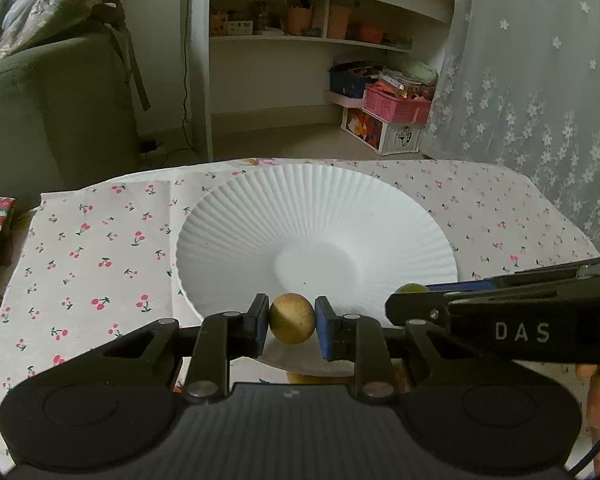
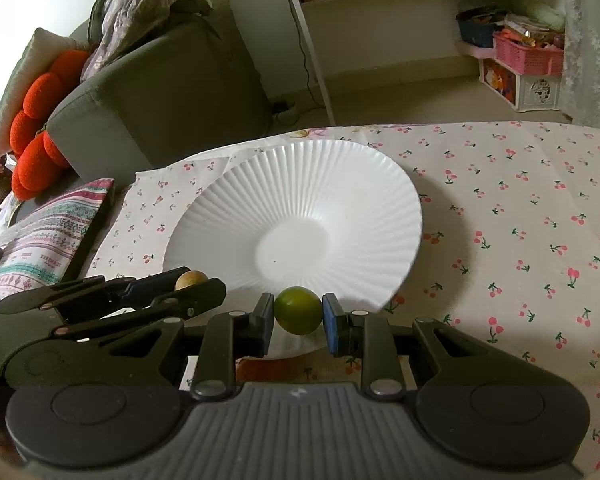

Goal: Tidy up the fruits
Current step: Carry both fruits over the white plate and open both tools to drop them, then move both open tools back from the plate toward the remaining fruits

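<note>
Left hand-held gripper (image 1: pixel 291 323) clamps a round tan-yellow fruit (image 1: pixel 291 319). Beside it, the right hand-held gripper (image 2: pixel 298 314) grips a round green fruit (image 2: pixel 298 310). Just ahead of both sits a white ribbed bowl (image 2: pixel 300 184) on the cherry-print worktop (image 2: pixel 520 216).

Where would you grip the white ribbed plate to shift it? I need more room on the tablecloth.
Grip the white ribbed plate by its thin flared rim on its right side, coming in low and level from bare tablecloth. The rim lifts clear of the cloth there, so one finger could likely slip under.
</note>
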Demonstrator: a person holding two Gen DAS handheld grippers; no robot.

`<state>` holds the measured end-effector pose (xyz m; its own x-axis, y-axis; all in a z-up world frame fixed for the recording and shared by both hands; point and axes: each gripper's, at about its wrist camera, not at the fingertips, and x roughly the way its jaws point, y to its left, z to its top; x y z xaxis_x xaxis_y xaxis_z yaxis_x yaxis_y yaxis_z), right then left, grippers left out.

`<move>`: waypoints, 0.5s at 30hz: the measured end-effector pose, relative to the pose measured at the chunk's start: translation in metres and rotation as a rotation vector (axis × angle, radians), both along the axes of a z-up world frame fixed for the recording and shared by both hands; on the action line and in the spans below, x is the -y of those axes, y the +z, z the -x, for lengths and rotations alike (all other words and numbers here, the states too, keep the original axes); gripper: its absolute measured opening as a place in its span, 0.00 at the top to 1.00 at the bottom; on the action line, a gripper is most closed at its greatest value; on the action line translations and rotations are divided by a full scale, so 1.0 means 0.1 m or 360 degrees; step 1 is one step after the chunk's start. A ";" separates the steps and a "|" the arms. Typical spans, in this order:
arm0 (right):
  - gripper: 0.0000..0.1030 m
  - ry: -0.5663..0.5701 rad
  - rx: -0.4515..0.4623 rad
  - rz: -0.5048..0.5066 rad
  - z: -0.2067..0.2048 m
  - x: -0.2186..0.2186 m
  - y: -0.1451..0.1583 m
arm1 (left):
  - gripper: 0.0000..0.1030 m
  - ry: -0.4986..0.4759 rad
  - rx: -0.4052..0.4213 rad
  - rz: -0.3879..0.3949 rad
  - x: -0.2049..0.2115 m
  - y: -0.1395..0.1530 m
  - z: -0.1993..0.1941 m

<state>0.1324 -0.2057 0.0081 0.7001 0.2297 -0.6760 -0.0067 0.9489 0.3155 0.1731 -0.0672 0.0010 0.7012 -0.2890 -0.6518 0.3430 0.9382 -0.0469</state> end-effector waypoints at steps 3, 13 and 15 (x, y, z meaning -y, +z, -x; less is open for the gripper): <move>0.77 -0.0006 0.0005 0.0014 0.00 0.00 -0.01 | 0.92 0.0000 -0.0002 -0.0004 0.02 0.00 0.00; 0.69 -0.0030 0.0021 -0.0059 0.03 0.05 0.04 | 0.73 0.0023 -0.0015 0.0066 -0.09 0.07 0.01; 0.65 -0.0063 0.0050 -0.0110 0.06 0.12 0.10 | 0.67 0.0049 -0.0021 0.0117 -0.17 0.11 0.02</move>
<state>0.1262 -0.2174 0.0182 0.7303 0.2466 -0.6370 0.0195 0.9247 0.3803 0.1711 -0.0500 0.0119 0.7021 -0.3150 -0.6387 0.3132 0.9420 -0.1202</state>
